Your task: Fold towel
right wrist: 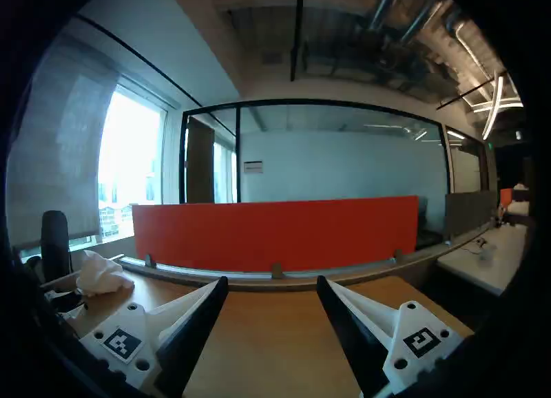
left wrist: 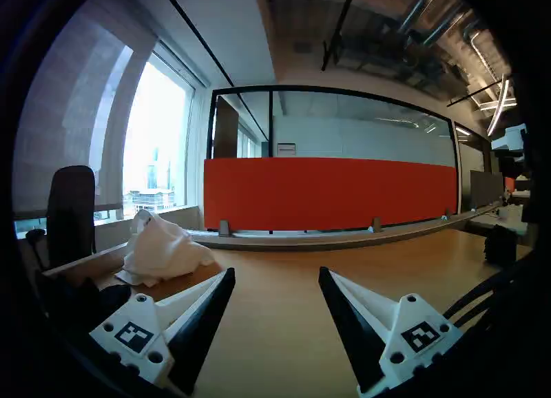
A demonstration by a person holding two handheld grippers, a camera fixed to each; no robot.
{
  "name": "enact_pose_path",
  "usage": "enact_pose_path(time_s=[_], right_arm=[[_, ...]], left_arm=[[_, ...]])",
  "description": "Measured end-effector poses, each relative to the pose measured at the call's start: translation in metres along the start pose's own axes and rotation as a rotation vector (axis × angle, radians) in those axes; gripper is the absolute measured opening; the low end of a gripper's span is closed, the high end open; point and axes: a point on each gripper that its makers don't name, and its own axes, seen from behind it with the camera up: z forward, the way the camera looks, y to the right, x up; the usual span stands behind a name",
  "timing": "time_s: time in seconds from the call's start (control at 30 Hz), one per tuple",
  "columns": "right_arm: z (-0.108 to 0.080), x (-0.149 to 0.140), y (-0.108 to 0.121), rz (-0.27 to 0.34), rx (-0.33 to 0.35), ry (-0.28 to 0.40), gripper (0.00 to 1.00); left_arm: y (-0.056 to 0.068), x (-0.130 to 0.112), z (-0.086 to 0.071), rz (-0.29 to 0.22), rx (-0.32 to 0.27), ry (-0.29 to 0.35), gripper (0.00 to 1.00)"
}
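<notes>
Just above the tabletop (left wrist: 289, 315), your left gripper (left wrist: 276, 274) and right gripper (right wrist: 272, 282) both hover with jaws wide, holding nothing. Farther off to the left lies the towel (left wrist: 162, 250) (a crumpled white heap), near the tabletop's edge; beyond stands the orange screen (left wrist: 330, 191).

towel (left wrist: 162, 250) lies on the desk (left wrist: 289, 308), left, before the partition (left wrist: 330, 191).
</notes>
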Motion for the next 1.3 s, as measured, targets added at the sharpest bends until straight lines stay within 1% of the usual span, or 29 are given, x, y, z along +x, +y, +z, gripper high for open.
enact_pose_path(time_s=[0.1, 0.3, 0.5, 0.87, 1.2, 1.3], right_arm=[[0.0, 0.0, -0.001, -0.004, 0.002, 0.005, 0.99], [0.001, -0.003, 0.0, 0.0, 0.002, 0.005, 0.99], [0.0, -0.008, 0.004, -0.002, -0.005, 0.005, 1.0], [0.002, -0.013, 0.006, 0.006, -0.011, 0.004, 0.99], [0.004, -0.018, 0.006, 0.004, -0.005, -0.002, 0.99], [0.003, -0.017, 0.007, 0.006, -0.006, -0.003, 0.99]], left_arm=[[-0.003, -0.006, -0.001, -0.002, 0.009, 0.001, 0.9], [-0.002, -0.019, -0.002, -0.006, 0.005, 0.0, 0.9], [-0.003, -0.025, -0.001, -0.018, 0.009, 0.003, 0.9], [-0.007, -0.036, 0.0, -0.032, 0.016, -0.012, 0.9], [-0.003, -0.04, -0.002, 0.009, 0.011, -0.013, 0.9], [-0.004, -0.041, -0.002, 0.008, 0.014, -0.013, 0.9]])
